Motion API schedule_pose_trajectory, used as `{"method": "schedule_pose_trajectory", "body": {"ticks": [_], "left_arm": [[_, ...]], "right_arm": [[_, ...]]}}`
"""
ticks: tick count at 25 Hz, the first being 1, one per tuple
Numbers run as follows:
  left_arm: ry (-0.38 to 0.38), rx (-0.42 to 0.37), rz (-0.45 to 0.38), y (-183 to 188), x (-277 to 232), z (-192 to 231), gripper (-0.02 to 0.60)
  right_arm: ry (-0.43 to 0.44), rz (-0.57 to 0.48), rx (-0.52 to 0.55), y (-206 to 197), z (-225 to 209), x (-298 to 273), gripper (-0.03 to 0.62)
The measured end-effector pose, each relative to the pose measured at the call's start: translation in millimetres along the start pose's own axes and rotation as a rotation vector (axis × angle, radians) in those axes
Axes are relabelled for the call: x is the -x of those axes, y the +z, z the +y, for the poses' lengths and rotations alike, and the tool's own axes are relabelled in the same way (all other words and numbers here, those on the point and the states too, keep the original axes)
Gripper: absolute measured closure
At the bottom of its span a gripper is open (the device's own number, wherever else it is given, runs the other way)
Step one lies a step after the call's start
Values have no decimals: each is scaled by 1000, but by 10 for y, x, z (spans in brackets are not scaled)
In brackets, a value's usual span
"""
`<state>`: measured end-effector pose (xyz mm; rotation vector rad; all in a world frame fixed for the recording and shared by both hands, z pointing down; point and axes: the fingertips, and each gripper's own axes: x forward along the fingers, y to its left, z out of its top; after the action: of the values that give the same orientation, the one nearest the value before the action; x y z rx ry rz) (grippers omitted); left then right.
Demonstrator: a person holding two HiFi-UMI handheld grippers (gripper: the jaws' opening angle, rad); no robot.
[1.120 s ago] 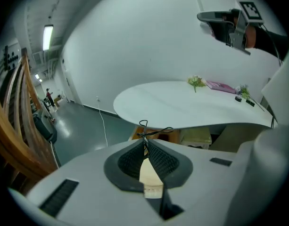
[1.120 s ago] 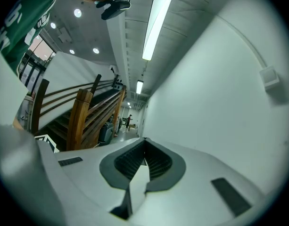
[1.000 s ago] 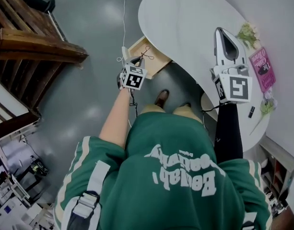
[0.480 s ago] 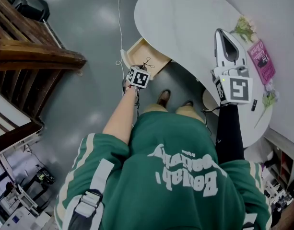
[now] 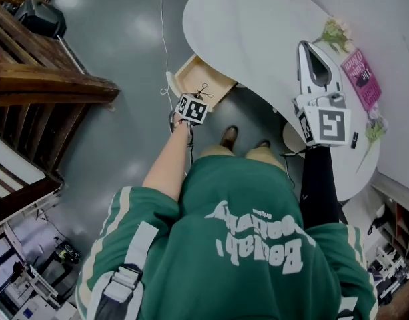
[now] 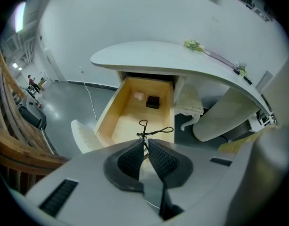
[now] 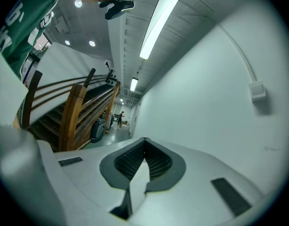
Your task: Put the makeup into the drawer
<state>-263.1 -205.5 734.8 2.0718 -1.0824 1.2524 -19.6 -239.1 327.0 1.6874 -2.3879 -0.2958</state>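
On my left the wooden staircase [image 5: 44,79] runs along the floor, and next comes my left gripper [image 5: 198,99], tipped steeply down over the open drawer [image 5: 191,72] under the white table [image 5: 257,25]. From the head view the eyelash curler [image 5: 204,91] is just a thin black squiggle at the tips. The left gripper view gives it away: the jaws are nipped nearly together on the curler's thin metal, its finger loops poking out past the pads above the drawer floor. That view also looks right into the drawer, where a dark square case [image 6: 153,101] and a small pink thing [image 6: 139,96] lie at the back. Moving right, my right gripper [image 5: 311,49] sits level above the tabletop, near the pink book [image 5: 361,79]. Its own view shows jaws pressed together on nothing, facing only a white wall [image 7: 215,79].
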Motion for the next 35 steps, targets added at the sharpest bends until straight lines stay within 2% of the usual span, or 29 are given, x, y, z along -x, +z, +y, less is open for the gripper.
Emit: {"method": "schedule_pose_trajectory", "body": {"ticks": [6,7,9,15,18,23,28,32,35], "left_arm": [[-20,-13,-37,30,12,-69,536],[-23,-12,-48,48,20,-69,510],[-23,-3,-52,53,38,-46,388],[-29,-3,-75,64,53,-90,380],[-8,-4,-125,189,139,-48,380],[37,-18,-360,960,670,-23,380],[97,-102,-649,1898,1617,8,380],[126,-161,-799,2430,2307,-99,380],[135,-178,-914,2688,2810,-146,380]], "right_arm": [[-11,-1,3,7,-16,77,585],[-12,-2,3,13,-8,81,585],[-12,-1,4,26,12,85,585],[-17,-2,9,30,9,138,585],[-21,-5,5,27,8,149,585],[-27,-16,-8,17,-36,202,585],[-29,-32,19,109,-37,201,585],[-29,-53,20,149,-106,206,585],[-41,-64,15,174,-119,184,585]]}}
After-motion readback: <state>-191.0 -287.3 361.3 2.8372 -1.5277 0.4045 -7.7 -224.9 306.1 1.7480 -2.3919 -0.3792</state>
